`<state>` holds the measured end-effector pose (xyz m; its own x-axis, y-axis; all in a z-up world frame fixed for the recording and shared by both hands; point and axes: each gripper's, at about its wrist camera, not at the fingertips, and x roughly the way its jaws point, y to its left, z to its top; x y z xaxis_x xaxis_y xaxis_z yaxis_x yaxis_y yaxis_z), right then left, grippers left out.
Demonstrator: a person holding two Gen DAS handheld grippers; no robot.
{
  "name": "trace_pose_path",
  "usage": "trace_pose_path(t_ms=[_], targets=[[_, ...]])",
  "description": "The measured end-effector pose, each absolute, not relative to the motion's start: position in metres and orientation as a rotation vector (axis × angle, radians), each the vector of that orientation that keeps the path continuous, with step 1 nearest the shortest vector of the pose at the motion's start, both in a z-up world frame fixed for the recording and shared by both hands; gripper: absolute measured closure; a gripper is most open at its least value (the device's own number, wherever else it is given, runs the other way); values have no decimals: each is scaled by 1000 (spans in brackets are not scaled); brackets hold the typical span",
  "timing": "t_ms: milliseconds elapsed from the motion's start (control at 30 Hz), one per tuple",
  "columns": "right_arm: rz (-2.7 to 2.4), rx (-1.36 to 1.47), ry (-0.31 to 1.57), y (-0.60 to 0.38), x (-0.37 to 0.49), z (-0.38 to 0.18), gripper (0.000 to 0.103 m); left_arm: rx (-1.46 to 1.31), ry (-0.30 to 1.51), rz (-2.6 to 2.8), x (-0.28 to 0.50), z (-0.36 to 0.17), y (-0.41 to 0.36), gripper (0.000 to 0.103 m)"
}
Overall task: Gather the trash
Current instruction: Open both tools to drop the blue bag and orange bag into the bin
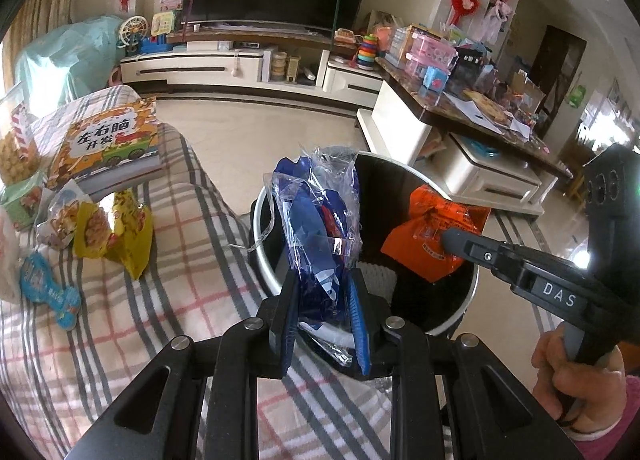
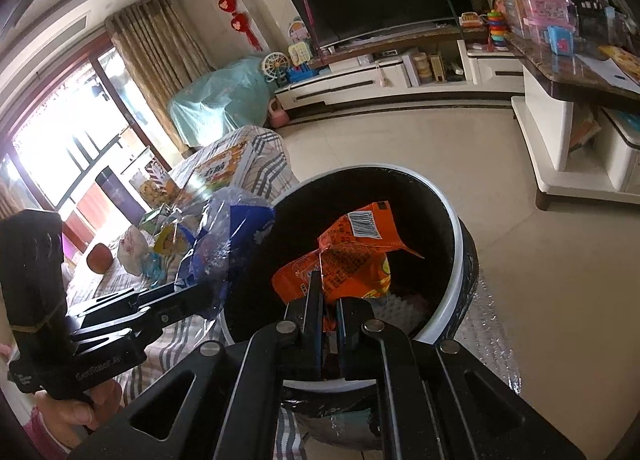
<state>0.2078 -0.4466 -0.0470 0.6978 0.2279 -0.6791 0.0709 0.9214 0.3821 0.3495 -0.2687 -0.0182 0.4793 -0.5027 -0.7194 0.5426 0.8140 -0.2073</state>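
Your left gripper (image 1: pixel 326 300) pinches the light, crinkly blue wrapper (image 1: pixel 316 219) low down; your right gripper (image 2: pixel 329 310), fingers nearly closed, grips the orange packet (image 2: pixel 352 260) over the bin (image 2: pixel 456 219), centre frame.

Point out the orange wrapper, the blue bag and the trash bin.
orange wrapper (image 2: pixel 352 260): right wrist view, printed middle.
blue bag (image 1: pixel 316 227): left wrist view, crumpled middle.
trash bin (image 2: pixel 456 236): right wrist view, white rim.
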Motion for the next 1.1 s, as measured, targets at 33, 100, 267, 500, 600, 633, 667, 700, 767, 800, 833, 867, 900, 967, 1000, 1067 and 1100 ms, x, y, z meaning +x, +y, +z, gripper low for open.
trace_pose_path(t_ms=[33, 100, 267, 500, 600, 633, 667, 700, 767, 800, 833, 867, 900, 967, 1000, 1067, 1100], targets=[[90, 398, 801, -447, 209, -47, 98, 52, 866, -638, 351, -19, -271, 80], [91, 396, 809, -448, 212, -48, 98, 53, 875, -640, 354, -22, -273, 80], [96, 394, 834, -450, 218, -53, 97, 56, 884, -638, 357, -23, -280, 79], [91, 400, 833, -457, 221, -50, 93, 56, 878, -640, 361, -19, -286, 71], [85, 401, 819, -458, 217, -46, 91, 41, 873, -635, 359, -19, -282, 61], [83, 404, 815, -458, 216, -45, 89, 34, 870, -637, 357, -19, -281, 60], [83, 408, 812, -459, 215, -45, 87, 29, 870, -638, 356, -19, -279, 59], [82, 412, 808, -459, 213, -45, 82, 27, 869, -637, 355, -20, -277, 59], [82, 419, 801, -457, 209, -45, 75, 17, 865, -635, 350, -20, -272, 57], [82, 423, 796, -456, 207, -44, 69, 11, 863, -635, 349, -20, -269, 56], [83, 427, 791, -455, 205, -44, 66, 7, 858, -635, 345, -20, -266, 56], [83, 430, 786, -455, 204, -43, 65, 6, 855, -633, 345, -20, -263, 56], [81, 432, 782, -453, 202, -43, 63, 5, 852, -627, 342, -20, -260, 56], [80, 438, 772, -450, 198, -41, 58, -7, 849, -621, 337, -20, -251, 56], [82, 442, 763, -447, 196, -40, 51, -15, 847, -616, 332, -21, -244, 56], [87, 448, 757, -442, 194, -38, 33, -29, 845, -601, 326, -23, -233, 56], [90, 452, 752, -441, 193, -38, 22, -36, 844, -596, 323, -24, -229, 56]])
